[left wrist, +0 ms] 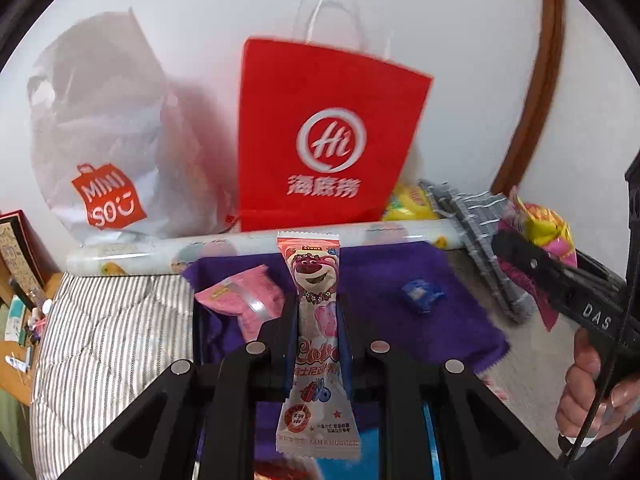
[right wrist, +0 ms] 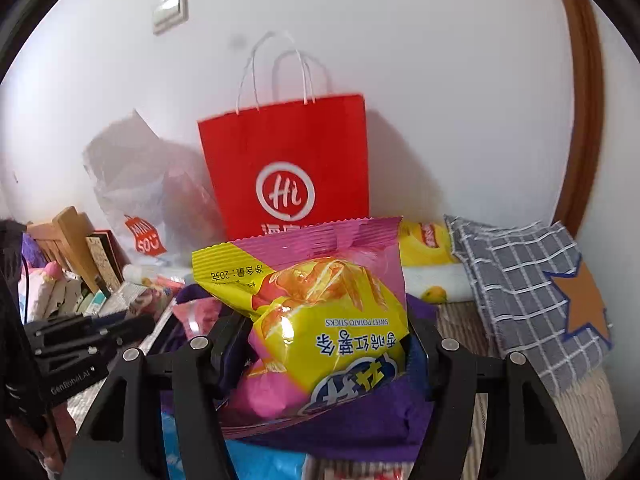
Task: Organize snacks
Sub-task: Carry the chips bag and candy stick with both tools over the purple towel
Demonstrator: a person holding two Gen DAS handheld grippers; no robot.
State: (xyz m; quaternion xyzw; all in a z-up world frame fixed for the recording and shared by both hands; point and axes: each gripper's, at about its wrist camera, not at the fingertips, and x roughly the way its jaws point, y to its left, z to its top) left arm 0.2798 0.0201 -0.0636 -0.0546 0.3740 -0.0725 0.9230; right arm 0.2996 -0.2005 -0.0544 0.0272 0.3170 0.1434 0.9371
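Bear candy packet (left wrist: 318, 320) pinched between left fingers (left wrist: 286, 322) — sweet-potato bag (right wrist: 324, 320) between right fingers (right wrist: 230, 340).

The left black two-finger gripper (left wrist: 318, 320) pointed forward, its jaws closed tight on a slim pink bear-printed snack packet (left wrist: 317, 332) standing upright between them. The right black two-finger gripper (right wrist: 324, 344) clamped a puffy yellow and pink sweet potato stick bag (right wrist: 320, 320), with a bare hand (left wrist: 592, 392) wrapped around its handle.

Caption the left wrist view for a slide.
Left gripper holds a pink bear candy packet upright before the red paper bag.
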